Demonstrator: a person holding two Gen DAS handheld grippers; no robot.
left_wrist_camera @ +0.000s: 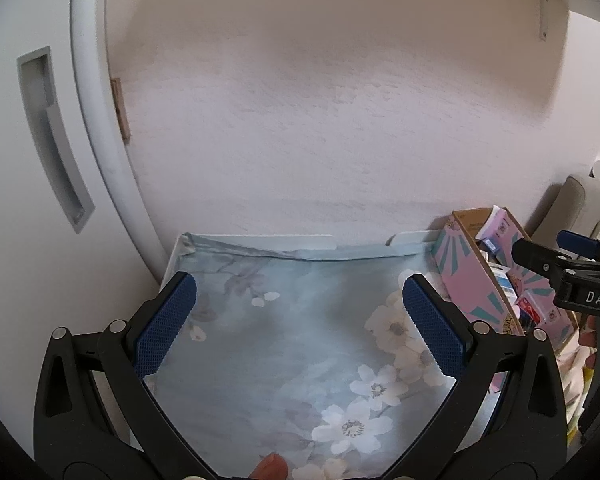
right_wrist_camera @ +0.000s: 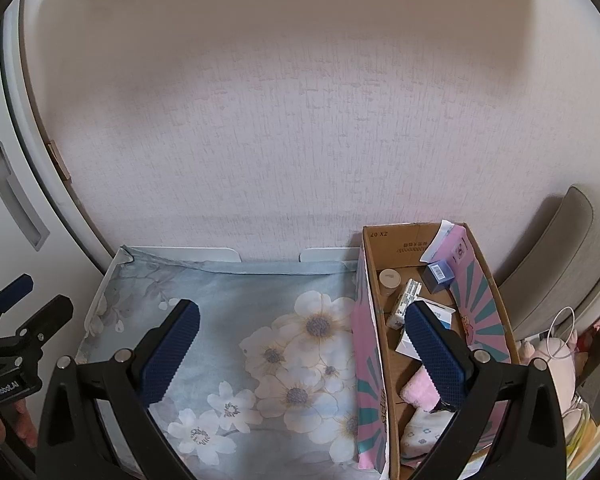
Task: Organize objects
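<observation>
A pink cardboard box (right_wrist_camera: 366, 340) with teal rays stands at the right of a small table covered by a blue floral cloth (right_wrist_camera: 260, 320). Inside it lie a small blue box (right_wrist_camera: 439, 274), a white round jar (right_wrist_camera: 389, 280), a slim white packet (right_wrist_camera: 404, 302) and a pink cloth (right_wrist_camera: 418, 390). The box also shows in the left wrist view (left_wrist_camera: 476, 288). My left gripper (left_wrist_camera: 298, 326) is open and empty over the cloth. My right gripper (right_wrist_camera: 300, 346) is open and empty, its right finger over the box.
A textured pink wall (right_wrist_camera: 300, 140) rises right behind the table. A white cabinet door (left_wrist_camera: 40, 160) with a recessed handle stands at the left. A grey chair back (right_wrist_camera: 560, 260) and a soft toy (right_wrist_camera: 556, 360) sit right of the box.
</observation>
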